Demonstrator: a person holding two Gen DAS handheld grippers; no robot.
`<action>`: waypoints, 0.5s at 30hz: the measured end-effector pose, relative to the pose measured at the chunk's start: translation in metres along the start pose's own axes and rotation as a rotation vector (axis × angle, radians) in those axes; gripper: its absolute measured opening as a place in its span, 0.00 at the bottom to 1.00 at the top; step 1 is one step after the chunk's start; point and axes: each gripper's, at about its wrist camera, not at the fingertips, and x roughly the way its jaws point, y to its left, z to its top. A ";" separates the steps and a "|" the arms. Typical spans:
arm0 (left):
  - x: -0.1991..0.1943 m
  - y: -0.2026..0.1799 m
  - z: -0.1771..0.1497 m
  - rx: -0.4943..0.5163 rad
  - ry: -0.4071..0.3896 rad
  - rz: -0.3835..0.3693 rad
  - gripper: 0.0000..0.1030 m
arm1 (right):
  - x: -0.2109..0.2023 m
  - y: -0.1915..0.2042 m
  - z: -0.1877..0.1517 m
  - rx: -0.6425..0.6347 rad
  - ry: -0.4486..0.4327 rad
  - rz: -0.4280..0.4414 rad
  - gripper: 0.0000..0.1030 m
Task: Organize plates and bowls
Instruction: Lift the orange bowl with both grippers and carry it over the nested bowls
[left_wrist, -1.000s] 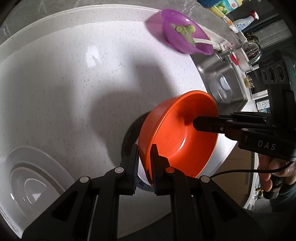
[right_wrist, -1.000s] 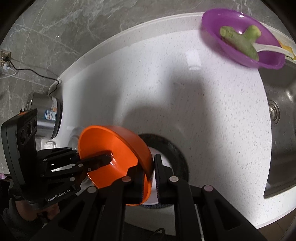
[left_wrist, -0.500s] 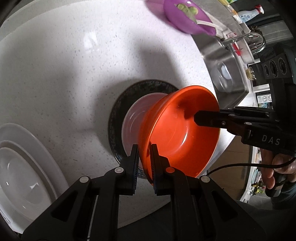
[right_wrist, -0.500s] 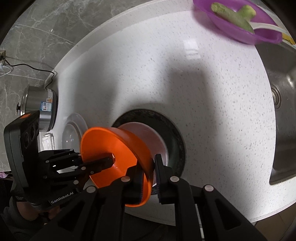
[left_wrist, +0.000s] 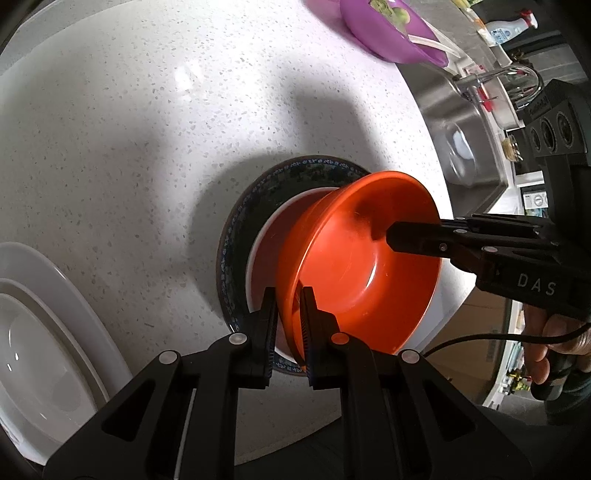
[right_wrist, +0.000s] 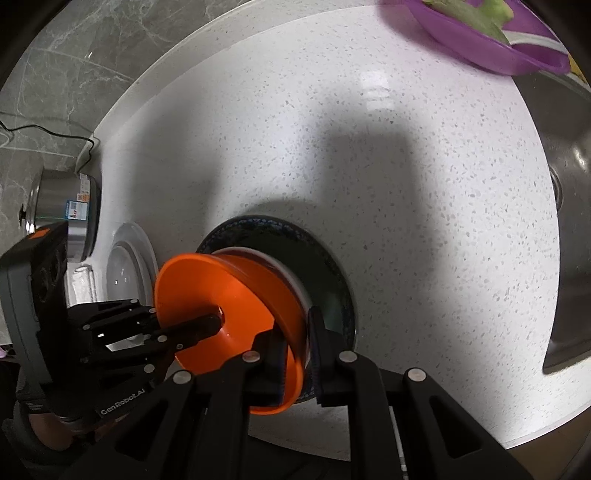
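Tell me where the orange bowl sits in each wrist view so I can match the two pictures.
Left wrist view: orange bowl right of centre, its near rim clamped by the left gripper.
Right wrist view: orange bowl lower left of centre, its rim clamped by the right gripper.
Shared landmark: the dark patterned plate right behind the bowl, on the white counter.

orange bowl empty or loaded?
Empty. The left wrist view looks straight into the orange bowl: bare glossy interior, with only a right gripper finger reaching over the rim.
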 end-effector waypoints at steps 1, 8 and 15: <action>0.000 0.001 0.000 -0.006 0.000 -0.007 0.11 | 0.000 0.000 -0.001 -0.003 0.001 -0.004 0.12; -0.007 0.008 -0.004 -0.026 -0.007 -0.027 0.13 | -0.001 0.000 0.001 -0.016 0.009 -0.021 0.11; -0.013 0.011 -0.009 -0.043 -0.023 -0.079 0.25 | 0.001 0.001 0.003 -0.019 0.018 -0.021 0.11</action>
